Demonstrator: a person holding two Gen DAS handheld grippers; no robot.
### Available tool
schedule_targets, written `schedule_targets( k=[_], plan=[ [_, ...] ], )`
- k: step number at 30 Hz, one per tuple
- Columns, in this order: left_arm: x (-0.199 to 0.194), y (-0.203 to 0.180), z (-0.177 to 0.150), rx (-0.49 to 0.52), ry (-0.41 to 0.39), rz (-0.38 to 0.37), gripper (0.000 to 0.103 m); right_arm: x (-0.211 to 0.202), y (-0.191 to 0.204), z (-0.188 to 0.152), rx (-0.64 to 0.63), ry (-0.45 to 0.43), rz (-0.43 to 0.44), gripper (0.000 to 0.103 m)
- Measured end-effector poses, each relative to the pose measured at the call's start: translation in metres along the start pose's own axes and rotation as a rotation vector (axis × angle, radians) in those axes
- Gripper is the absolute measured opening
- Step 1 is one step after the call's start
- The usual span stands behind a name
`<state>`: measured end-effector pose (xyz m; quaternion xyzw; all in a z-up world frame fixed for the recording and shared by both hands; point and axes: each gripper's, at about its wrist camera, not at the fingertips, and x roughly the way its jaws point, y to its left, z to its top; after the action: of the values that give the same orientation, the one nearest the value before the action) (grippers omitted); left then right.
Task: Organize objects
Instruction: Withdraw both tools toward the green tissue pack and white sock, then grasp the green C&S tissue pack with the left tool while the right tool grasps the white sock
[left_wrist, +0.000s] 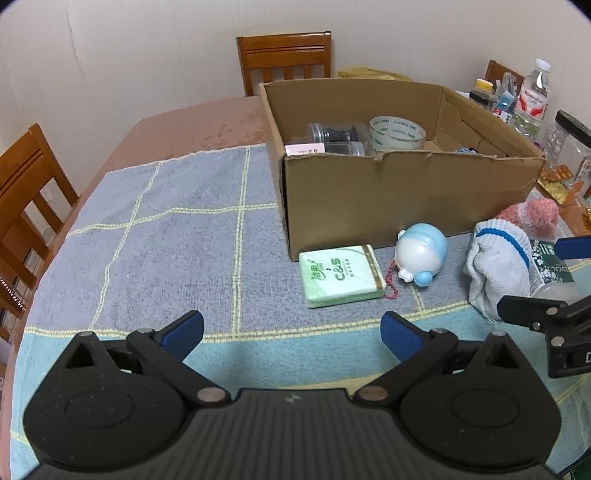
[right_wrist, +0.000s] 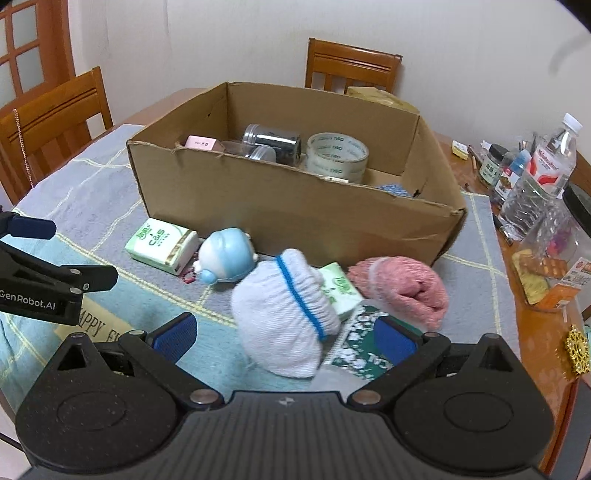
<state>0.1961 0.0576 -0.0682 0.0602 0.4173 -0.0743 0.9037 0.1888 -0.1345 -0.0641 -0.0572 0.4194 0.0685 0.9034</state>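
My left gripper (left_wrist: 291, 332) is open over the checked cloth, with nothing between its fingers. Ahead of it lie a green tissue pack (left_wrist: 340, 275) and a blue-and-white toy figure (left_wrist: 421, 254), both in front of the cardboard box (left_wrist: 388, 195). My right gripper (right_wrist: 284, 339) is open with its fingers on either side of a white sock bundle with a blue stripe (right_wrist: 280, 314). That bundle rests on a green flowered packet (right_wrist: 358, 347). A pink sock bundle (right_wrist: 402, 284) and a second tissue pack (right_wrist: 340, 288) lie just beyond. The box holds a tape roll (right_wrist: 338, 155) and clear jars (right_wrist: 273, 142).
Wooden chairs (left_wrist: 284, 59) stand at the far and left sides of the table. Water bottles (right_wrist: 543, 177), small jars and snack packets crowd the table's right edge. The cloth (left_wrist: 166, 240) left of the box is bare.
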Motion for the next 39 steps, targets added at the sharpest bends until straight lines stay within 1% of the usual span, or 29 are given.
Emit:
schedule_targets(
  k=[3, 6, 12, 20, 24, 26, 28, 32, 39],
  plan=[
    [0.003, 0.006, -0.002, 0.009, -0.013, -0.050, 0.101, 0.002, 0.009, 0.004, 0.011, 0.010, -0.018, 0.103],
    [0.007, 0.008, -0.003, 0.018, -0.011, -0.079, 0.101, 0.001, 0.018, 0.006, 0.007, 0.006, -0.061, 0.103],
    [0.016, 0.008, -0.006, -0.008, 0.021, -0.104, 0.101, 0.006, 0.022, 0.007, -0.004, 0.027, -0.096, 0.103],
    [0.032, -0.002, 0.000, -0.079, 0.047, -0.060, 0.101, 0.027, 0.014, 0.005, -0.076, 0.045, -0.055, 0.103],
    [0.040, -0.012, 0.008, -0.099, 0.039, -0.045, 0.101, 0.033, 0.007, 0.003, -0.109, 0.040, -0.020, 0.103],
    [0.045, -0.017, 0.012, -0.109, 0.032, -0.021, 0.101, 0.034, 0.006, 0.003, -0.132, 0.031, -0.005, 0.103],
    [0.050, -0.022, 0.015, -0.104, 0.023, -0.001, 0.101, 0.035, 0.004, 0.003, -0.151, 0.023, 0.006, 0.103],
    [0.063, -0.029, 0.018, -0.091, 0.031, 0.034, 0.102, 0.036, 0.002, 0.004, -0.165, 0.016, 0.042, 0.103],
    [0.071, -0.023, 0.017, -0.089, 0.050, 0.081, 0.102, 0.040, 0.001, 0.003, -0.186, 0.009, 0.085, 0.103]
  ],
)
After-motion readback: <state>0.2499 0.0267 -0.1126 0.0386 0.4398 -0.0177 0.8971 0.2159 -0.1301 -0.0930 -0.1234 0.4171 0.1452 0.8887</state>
